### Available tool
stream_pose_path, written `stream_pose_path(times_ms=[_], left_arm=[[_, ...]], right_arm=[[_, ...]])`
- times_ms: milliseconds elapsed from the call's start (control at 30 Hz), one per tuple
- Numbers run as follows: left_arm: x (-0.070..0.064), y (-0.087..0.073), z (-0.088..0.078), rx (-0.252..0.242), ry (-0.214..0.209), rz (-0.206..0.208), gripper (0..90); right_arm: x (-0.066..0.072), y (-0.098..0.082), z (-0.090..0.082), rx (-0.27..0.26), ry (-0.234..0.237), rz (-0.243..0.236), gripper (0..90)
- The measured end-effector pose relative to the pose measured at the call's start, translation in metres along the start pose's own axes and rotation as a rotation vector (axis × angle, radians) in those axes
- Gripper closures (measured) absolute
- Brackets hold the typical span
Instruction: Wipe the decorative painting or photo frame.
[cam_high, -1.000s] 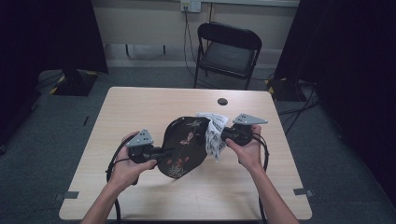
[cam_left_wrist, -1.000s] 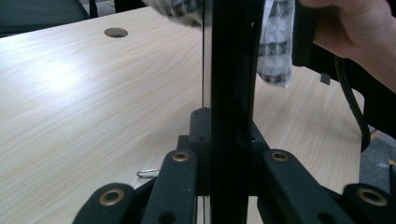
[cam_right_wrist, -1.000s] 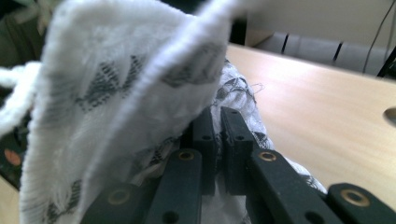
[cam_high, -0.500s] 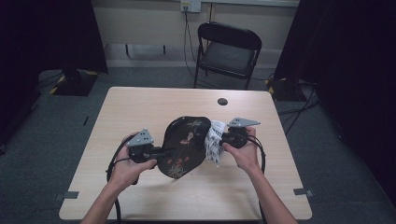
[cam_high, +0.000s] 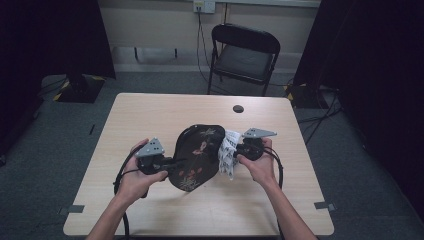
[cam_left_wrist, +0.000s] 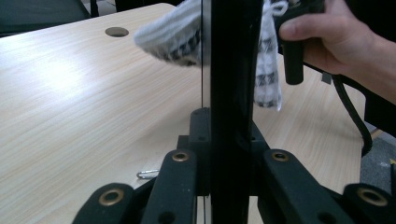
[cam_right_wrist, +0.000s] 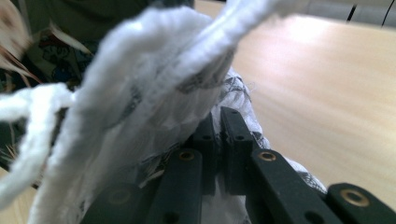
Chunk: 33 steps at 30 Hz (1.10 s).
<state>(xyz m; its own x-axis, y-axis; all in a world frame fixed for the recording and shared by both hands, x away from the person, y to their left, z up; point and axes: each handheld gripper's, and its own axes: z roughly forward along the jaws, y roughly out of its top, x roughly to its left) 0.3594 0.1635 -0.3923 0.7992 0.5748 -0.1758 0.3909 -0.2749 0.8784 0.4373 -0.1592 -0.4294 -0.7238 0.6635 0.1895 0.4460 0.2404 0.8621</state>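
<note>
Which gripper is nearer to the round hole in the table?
Right. The right gripper is just below the round hole; the left gripper is further down-left, past the tray.

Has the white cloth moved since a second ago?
Yes, the white cloth has slid slightly down the black tray, away from the table hole.

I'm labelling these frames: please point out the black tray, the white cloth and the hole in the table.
black tray (cam_high: 196, 155), high view, its decorated face.
white cloth (cam_high: 228, 156), high view, its patterned middle.
table hole (cam_high: 238, 108), high view, its dark centre.
</note>
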Motion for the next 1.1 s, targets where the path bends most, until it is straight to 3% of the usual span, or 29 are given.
stream_pose_path(times_ms=[233, 500, 700, 1033, 1100], left_arm=[[0.0, 0.0, 0.0, -0.004, 0.0, -0.002, 80.7], [0.0, -0.002, 0.0, -0.009, -0.002, -0.003, 80.7], [0.0, -0.001, 0.0, -0.009, 0.003, -0.007, 80.6], [0.001, -0.002, -0.001, -0.009, 0.0, -0.009, 80.6], [0.001, -0.002, -0.001, -0.009, 0.0, -0.009, 80.7]], right_arm=[[-0.001, -0.003, 0.003, 0.019, -0.005, -0.002, 86.3], [0.007, 0.015, -0.015, -0.105, -0.029, -0.02, 86.3], [0.006, 0.002, 0.001, -0.023, -0.031, -0.018, 86.3], [0.0, -0.013, 0.013, 0.038, -0.046, -0.001, 86.3], [0.0, -0.011, 0.012, 0.028, -0.048, -0.007, 86.3]])
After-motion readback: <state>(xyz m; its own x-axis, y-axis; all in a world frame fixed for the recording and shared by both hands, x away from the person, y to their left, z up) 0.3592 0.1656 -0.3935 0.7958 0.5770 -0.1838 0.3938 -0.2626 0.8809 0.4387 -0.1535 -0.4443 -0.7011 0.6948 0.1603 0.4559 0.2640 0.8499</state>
